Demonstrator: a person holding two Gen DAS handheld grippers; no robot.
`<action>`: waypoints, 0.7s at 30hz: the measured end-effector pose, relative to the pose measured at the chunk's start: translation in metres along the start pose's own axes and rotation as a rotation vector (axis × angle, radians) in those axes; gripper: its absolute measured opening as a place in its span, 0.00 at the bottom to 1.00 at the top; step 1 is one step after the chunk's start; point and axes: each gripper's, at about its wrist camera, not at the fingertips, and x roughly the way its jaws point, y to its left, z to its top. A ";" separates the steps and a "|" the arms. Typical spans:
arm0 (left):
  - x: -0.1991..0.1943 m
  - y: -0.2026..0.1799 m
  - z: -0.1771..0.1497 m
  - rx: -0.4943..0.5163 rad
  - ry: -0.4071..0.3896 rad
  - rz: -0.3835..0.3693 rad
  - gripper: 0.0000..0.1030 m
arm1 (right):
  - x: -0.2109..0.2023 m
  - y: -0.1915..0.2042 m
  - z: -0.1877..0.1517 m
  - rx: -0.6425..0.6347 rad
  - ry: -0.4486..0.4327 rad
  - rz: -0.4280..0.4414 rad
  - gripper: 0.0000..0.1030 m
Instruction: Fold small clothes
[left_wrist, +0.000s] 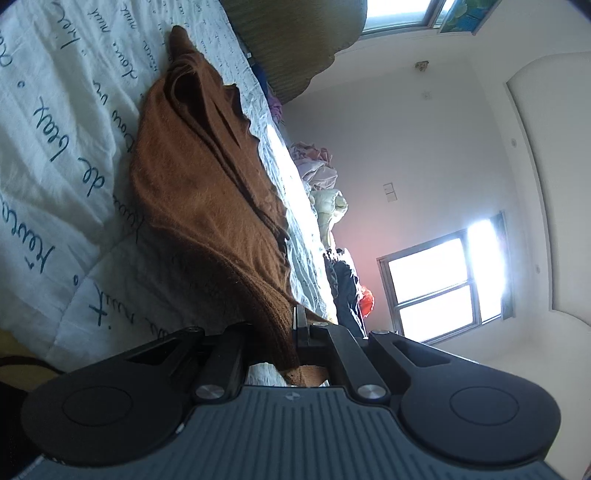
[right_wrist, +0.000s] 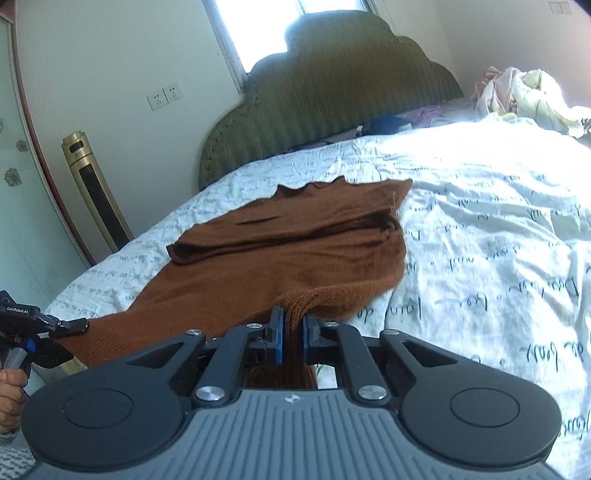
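A brown knit sweater (right_wrist: 280, 251) lies partly folded on the white bedsheet (right_wrist: 480, 221), its sleeves laid across the body. My right gripper (right_wrist: 292, 328) is shut on the ribbed hem, which bunches up between the blue pads and is raised off the bed. In the left wrist view, which is rolled sideways, the sweater (left_wrist: 207, 192) stretches away over the bedsheet (left_wrist: 66, 110), and my left gripper (left_wrist: 284, 328) is shut on the near ribbed edge. The right wrist view also shows the left gripper (right_wrist: 79, 326) at the far left, clamped on the hem's other corner, with a hand (right_wrist: 9, 384) behind it.
A green padded headboard (right_wrist: 325, 96) stands at the bed's far end. A pile of loose clothes (right_wrist: 524, 92) lies at the far right corner. A gold tower fan (right_wrist: 94, 188) stands on the floor left of the bed. Bare sheet lies to the right of the sweater.
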 end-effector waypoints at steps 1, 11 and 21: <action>0.001 -0.003 0.006 0.009 -0.014 -0.008 0.04 | 0.003 -0.002 0.007 -0.004 -0.014 0.003 0.08; 0.055 -0.026 0.114 0.069 -0.097 0.047 0.04 | 0.075 -0.041 0.095 -0.017 -0.062 0.014 0.08; 0.129 0.000 0.217 -0.026 -0.096 0.128 0.04 | 0.195 -0.092 0.171 0.098 0.057 0.011 0.08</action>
